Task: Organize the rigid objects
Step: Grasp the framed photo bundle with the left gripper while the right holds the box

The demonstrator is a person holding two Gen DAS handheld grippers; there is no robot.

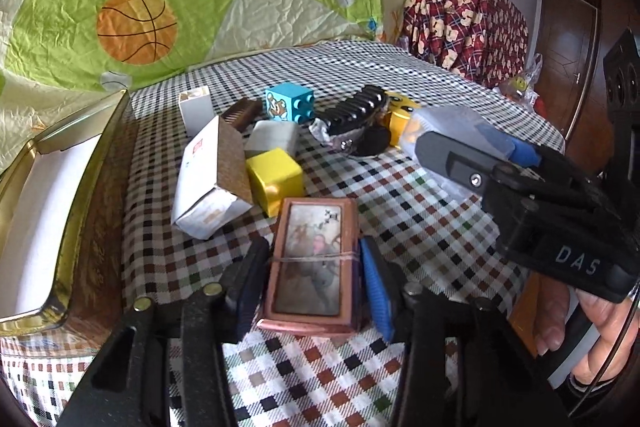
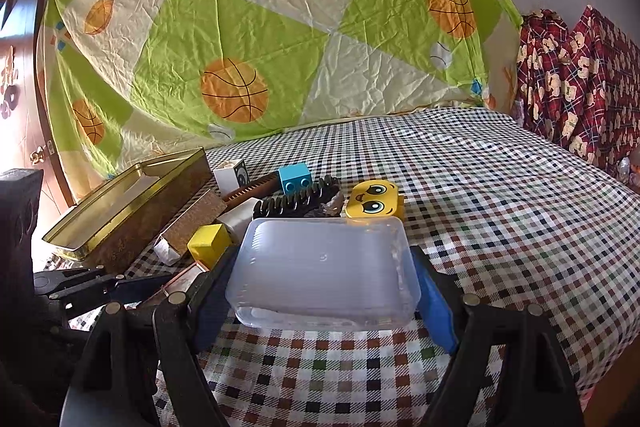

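Observation:
A copper-coloured box (image 1: 312,259) with a worn picture on its lid and a rubber band around it lies on the checked cloth. My left gripper (image 1: 314,245) is shut on it, one pad against each long side. In the right wrist view a clear plastic box (image 2: 324,271) sits between the blue pads, and my right gripper (image 2: 322,259) is shut on it just above the cloth. The left wrist view shows that gripper (image 1: 480,163) at the right with the clear box (image 1: 452,127), a hand (image 1: 580,327) holding its grip.
An open gold tin (image 1: 80,187) stands at the left. Behind the copper box lie a white carton (image 1: 212,179), a yellow cube (image 1: 276,179), a blue brick (image 1: 290,103), a black ridged clip (image 1: 356,111) and a yellow face brick (image 2: 374,201). A basketball-print sheet hangs behind.

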